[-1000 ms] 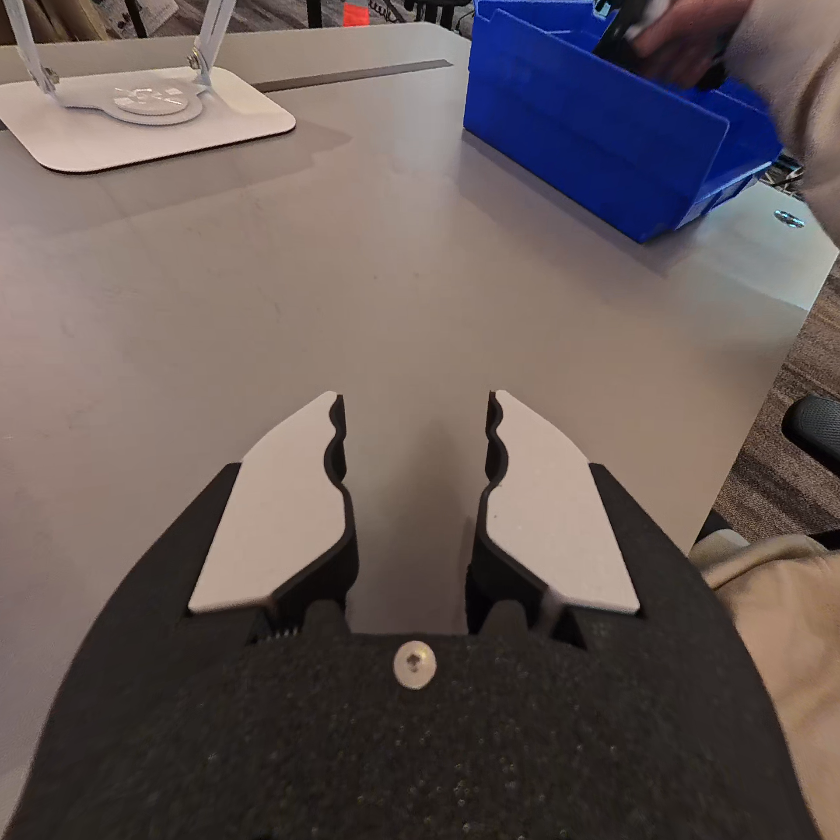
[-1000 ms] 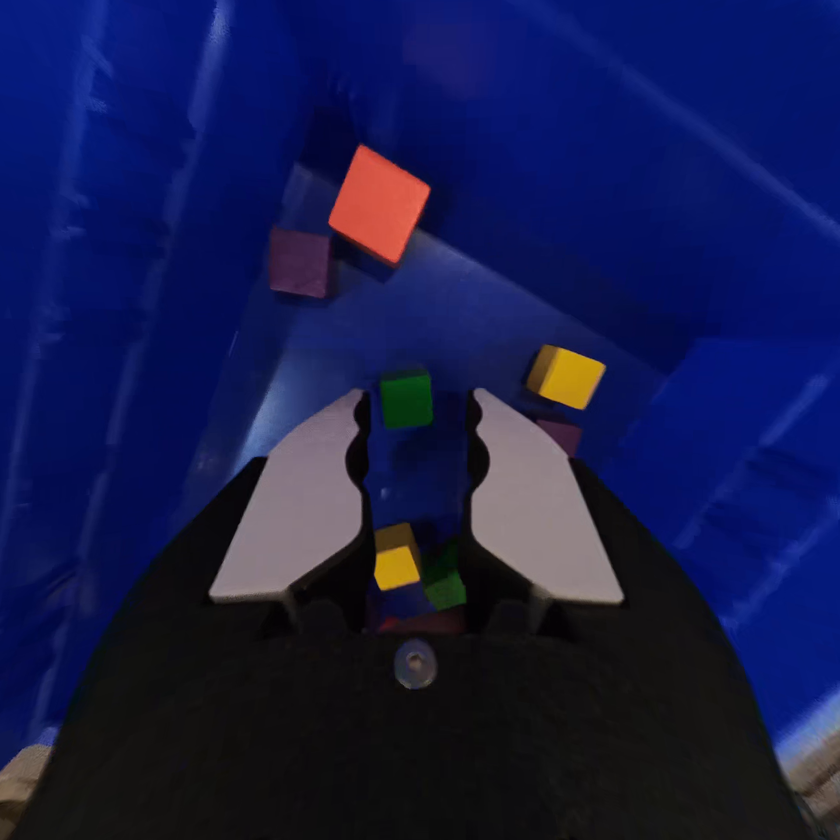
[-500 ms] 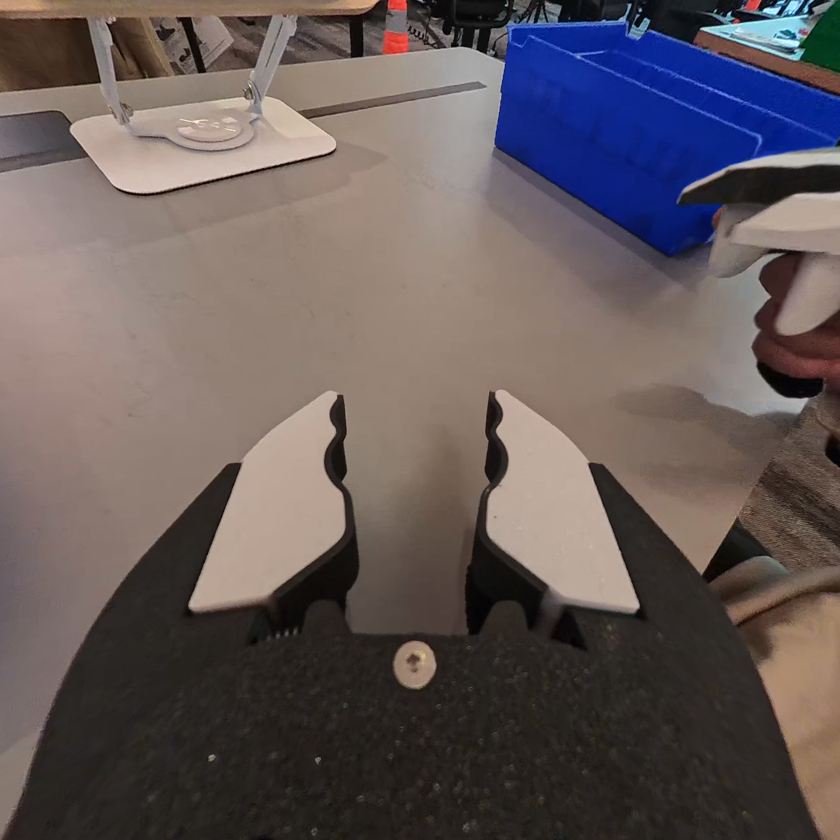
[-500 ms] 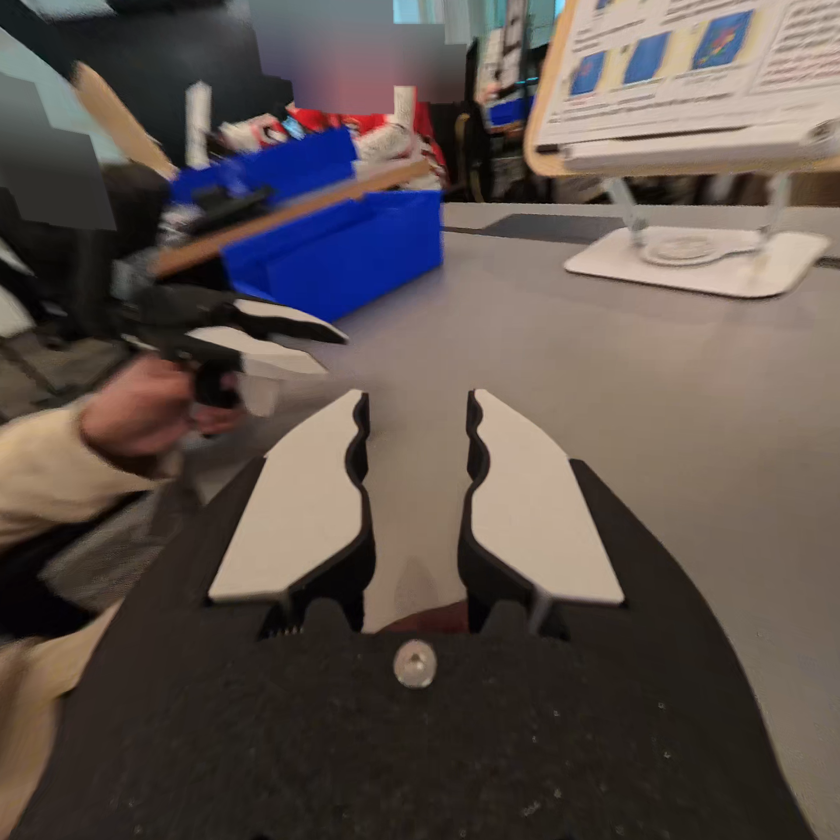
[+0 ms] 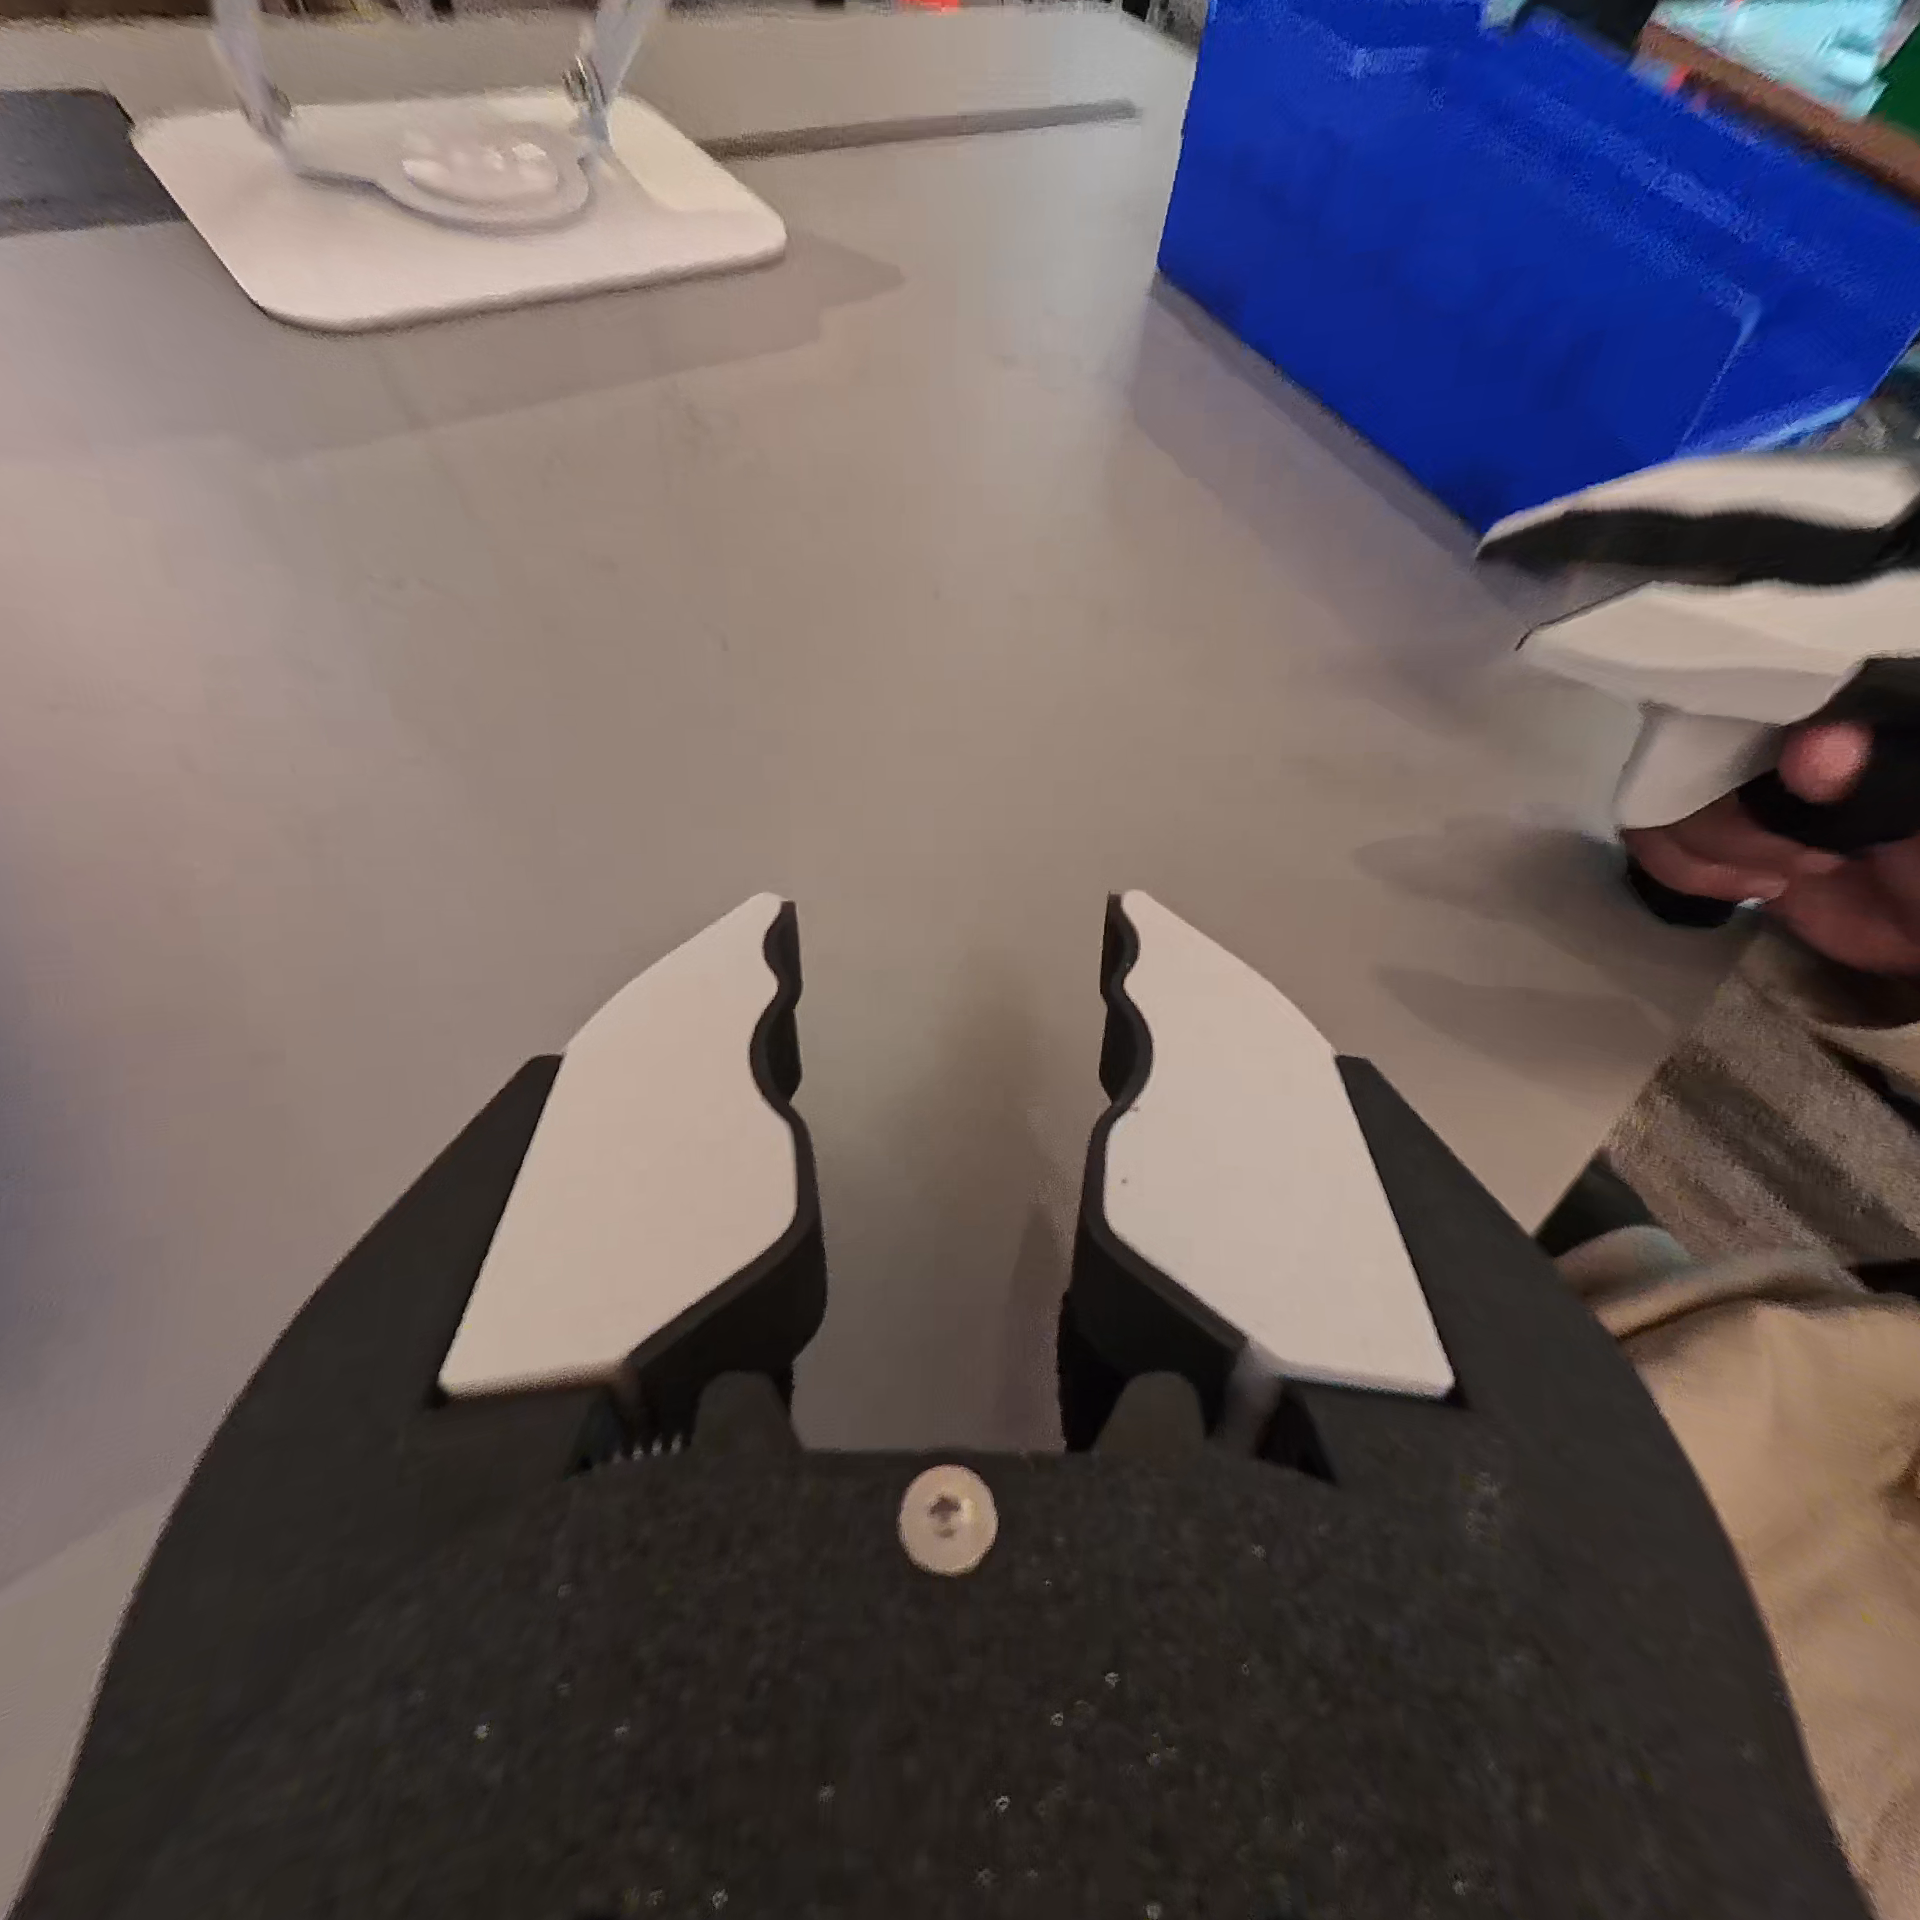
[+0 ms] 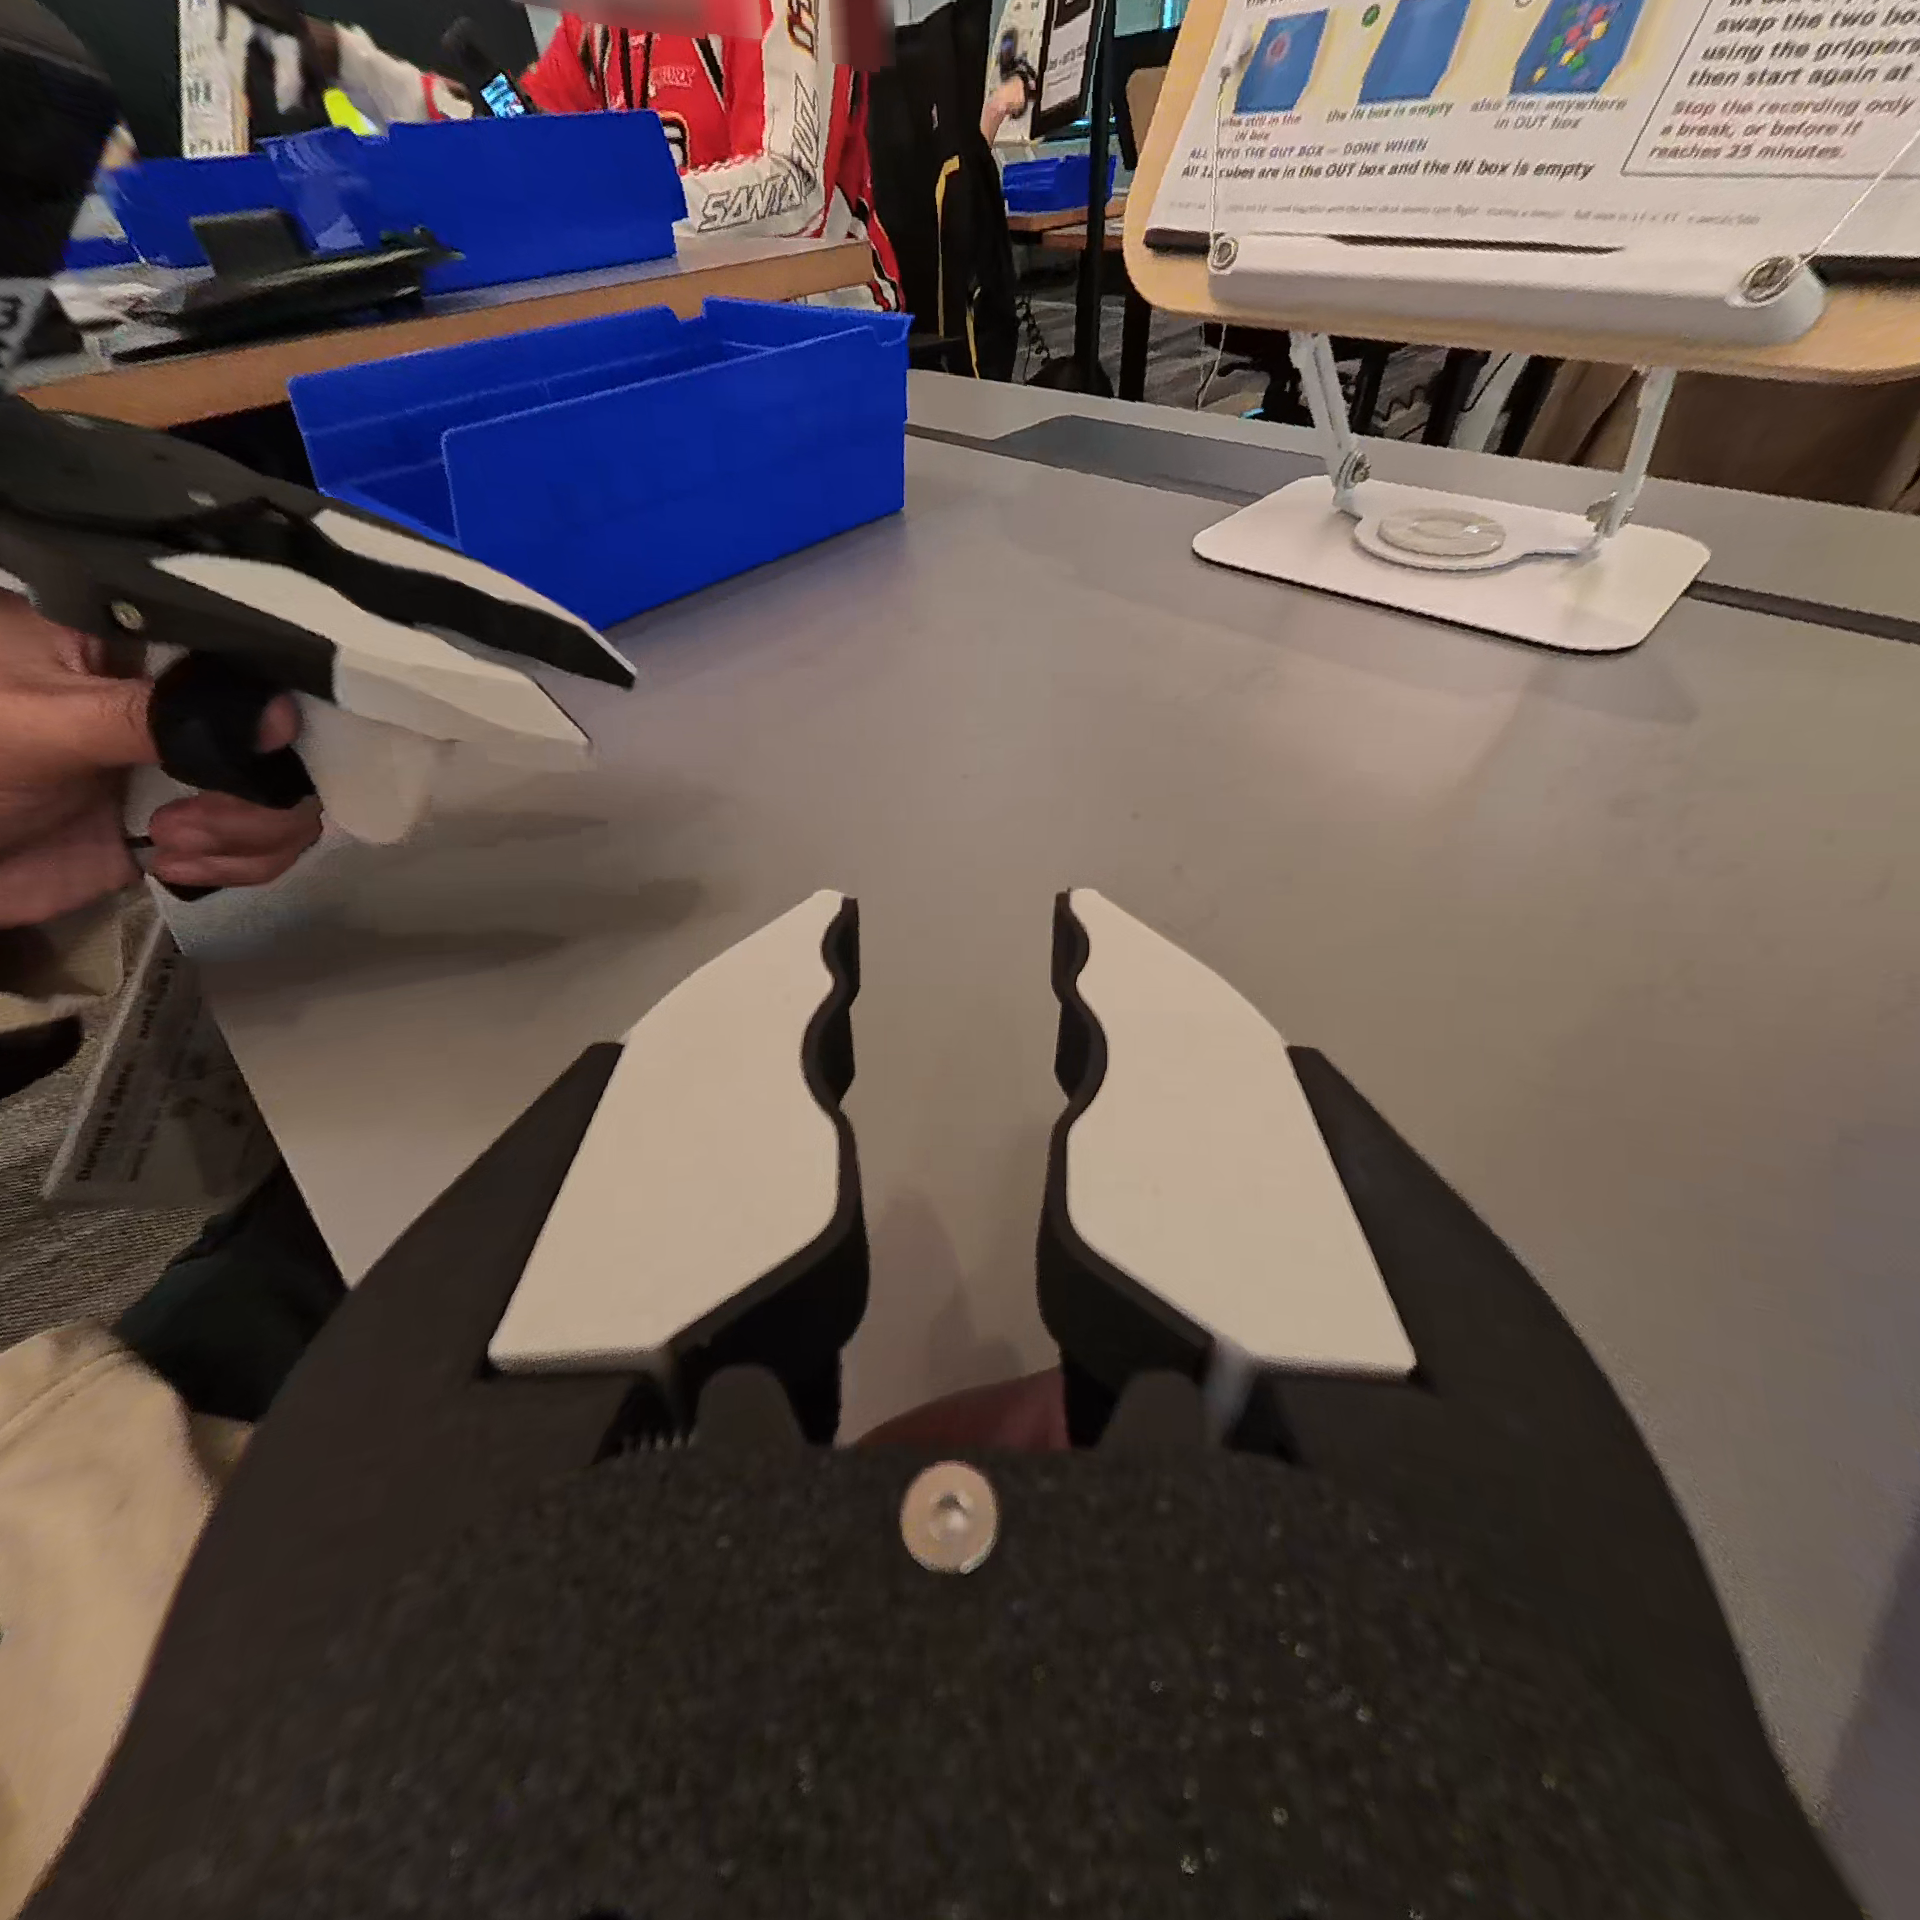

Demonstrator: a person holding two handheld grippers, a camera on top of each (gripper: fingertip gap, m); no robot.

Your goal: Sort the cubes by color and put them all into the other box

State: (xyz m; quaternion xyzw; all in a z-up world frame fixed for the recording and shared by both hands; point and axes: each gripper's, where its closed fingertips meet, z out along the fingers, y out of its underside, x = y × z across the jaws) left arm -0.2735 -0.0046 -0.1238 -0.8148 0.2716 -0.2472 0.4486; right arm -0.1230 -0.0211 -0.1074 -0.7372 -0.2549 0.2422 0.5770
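The right gripper (image 6: 956,914) hangs over the grey table (image 6: 1299,831), jaws apart and empty. At left, a hand (image 6: 73,769) holds the left gripper (image 6: 592,696). A blue box (image 6: 665,468) sits behind it, near a white stand (image 6: 1455,561).

Bare grey table (image 6: 1299,831) spreads ahead; a blue bin (image 6: 665,488) stands far left, a white stand base (image 6: 1455,566) far right.

Box (image 6: 665,468) on table (image 6: 1351,883) far left (right wrist view), stand (image 6: 1455,561) far right, well apart
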